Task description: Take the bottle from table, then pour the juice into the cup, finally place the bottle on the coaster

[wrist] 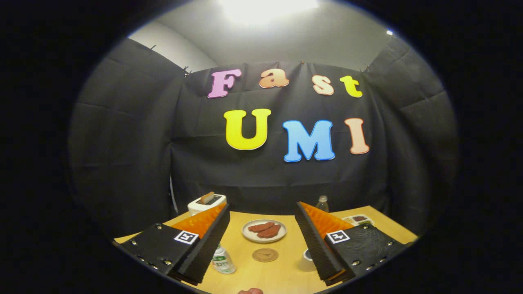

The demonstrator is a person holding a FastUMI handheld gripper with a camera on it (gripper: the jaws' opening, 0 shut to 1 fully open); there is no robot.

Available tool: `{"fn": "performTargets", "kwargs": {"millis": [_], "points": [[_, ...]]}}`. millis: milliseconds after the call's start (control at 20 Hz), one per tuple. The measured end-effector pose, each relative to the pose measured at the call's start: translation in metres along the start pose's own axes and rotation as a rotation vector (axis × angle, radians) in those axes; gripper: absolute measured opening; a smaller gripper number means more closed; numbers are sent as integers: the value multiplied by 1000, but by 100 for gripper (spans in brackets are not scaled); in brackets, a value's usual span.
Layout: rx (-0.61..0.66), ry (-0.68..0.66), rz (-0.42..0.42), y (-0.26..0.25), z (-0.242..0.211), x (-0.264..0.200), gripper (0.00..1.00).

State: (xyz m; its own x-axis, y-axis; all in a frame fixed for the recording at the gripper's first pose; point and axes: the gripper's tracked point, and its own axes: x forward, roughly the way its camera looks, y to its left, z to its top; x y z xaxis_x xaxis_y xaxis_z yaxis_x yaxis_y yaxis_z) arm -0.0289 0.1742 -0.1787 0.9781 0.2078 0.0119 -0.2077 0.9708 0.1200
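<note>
My gripper (261, 212) is held above the wooden table (286, 277) with its fingers wide apart and nothing between them. A small bottle with a green and white label (222, 260) stands on the table, partly hidden behind the left finger (204, 241). The round brown coaster (265, 255) lies on the table between the fingers, ahead of them. A white cup (306, 260) stands by the inner edge of the right finger (318, 241), partly covered by it.
A white plate with reddish-brown food (264, 230) sits beyond the coaster. A white toaster with a slice in it (206, 203) stands at the far left. A clear bottle (322, 203) and a small tray of food (358, 220) are at the far right. A fingertip (251, 291) shows at the near edge.
</note>
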Motion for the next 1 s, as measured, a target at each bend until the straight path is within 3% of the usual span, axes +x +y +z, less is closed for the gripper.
{"fn": "performTargets", "kwargs": {"millis": [150, 400, 1000], "points": [[-64, 29, -2, 30, -56, 7, 98], [-61, 72, 19, 65, -139, 30, 98], [-94, 148, -29, 87, -209, 93, 97]]}}
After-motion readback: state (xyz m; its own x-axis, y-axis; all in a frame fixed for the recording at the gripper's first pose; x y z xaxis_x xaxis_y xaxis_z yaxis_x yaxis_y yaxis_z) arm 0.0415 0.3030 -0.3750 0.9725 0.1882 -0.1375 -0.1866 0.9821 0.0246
